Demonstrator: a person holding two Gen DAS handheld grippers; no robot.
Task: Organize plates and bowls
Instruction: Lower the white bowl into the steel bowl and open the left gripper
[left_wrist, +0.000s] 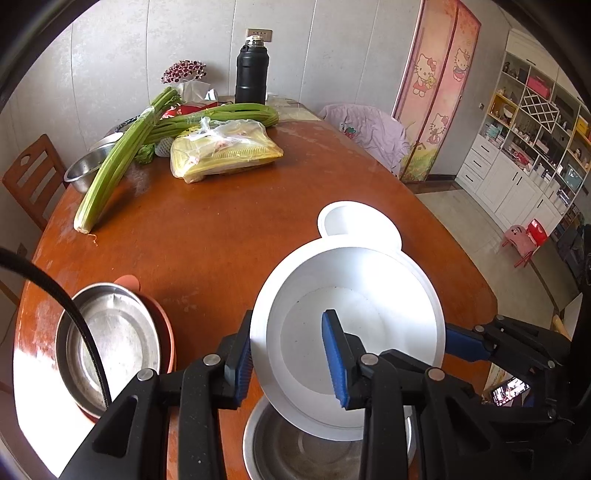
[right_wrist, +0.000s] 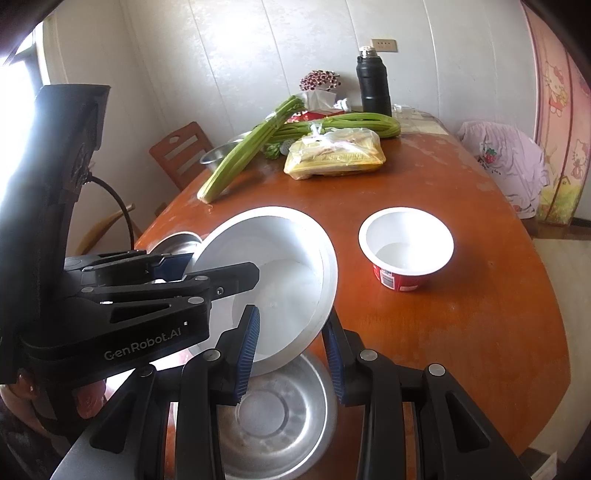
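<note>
A wide white bowl (left_wrist: 354, 317) hangs tilted above a steel dish (left_wrist: 295, 450) near the table's front edge. My left gripper (left_wrist: 288, 332) is shut on its near rim, one blue pad (left_wrist: 334, 354) inside the bowl and the other outside. My right gripper (right_wrist: 291, 325) is shut on the white bowl (right_wrist: 280, 266) at another part of the rim, over the steel dish (right_wrist: 273, 413). Each view shows the other gripper: the right gripper (left_wrist: 465, 343) at the bowl's right edge, the left gripper (right_wrist: 177, 264) at its left edge.
A steel bowl (left_wrist: 110, 339) sits in an orange plate (left_wrist: 166, 332) at front left. A small white cup with a red wrapper (right_wrist: 406, 251) stands right of the bowl. Celery (left_wrist: 114, 166), a food bag (left_wrist: 225, 151), a black flask (left_wrist: 252, 74) and another steel bowl (left_wrist: 83, 171) fill the far end.
</note>
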